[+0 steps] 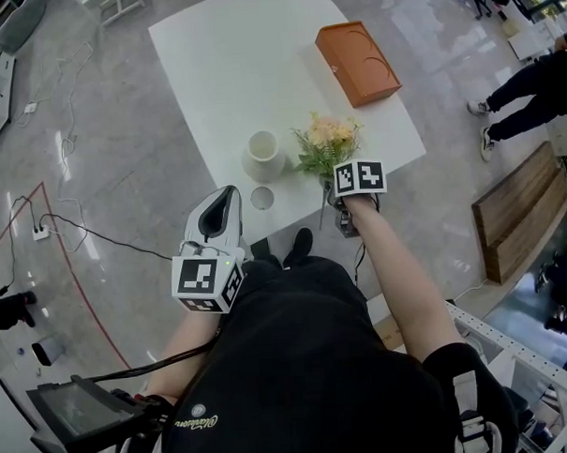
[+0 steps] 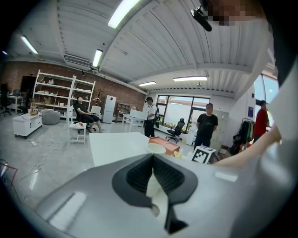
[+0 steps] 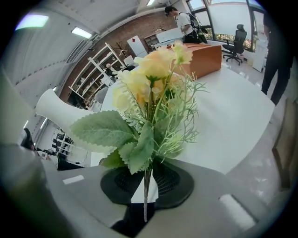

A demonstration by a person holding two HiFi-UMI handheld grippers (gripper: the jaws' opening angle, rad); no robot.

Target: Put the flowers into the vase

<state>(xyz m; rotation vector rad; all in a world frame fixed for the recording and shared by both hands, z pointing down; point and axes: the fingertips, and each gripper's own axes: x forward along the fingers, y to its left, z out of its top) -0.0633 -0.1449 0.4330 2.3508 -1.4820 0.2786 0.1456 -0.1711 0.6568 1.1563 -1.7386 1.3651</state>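
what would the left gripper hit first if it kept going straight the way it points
Most likely the white vase, seen straight ahead past the left gripper tips, though depth is unclear.

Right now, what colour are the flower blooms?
The flowers are pale yellow, clearest in the right gripper view.

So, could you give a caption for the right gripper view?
Right claw grips the stem of the yellow flowers; white vase beside them.
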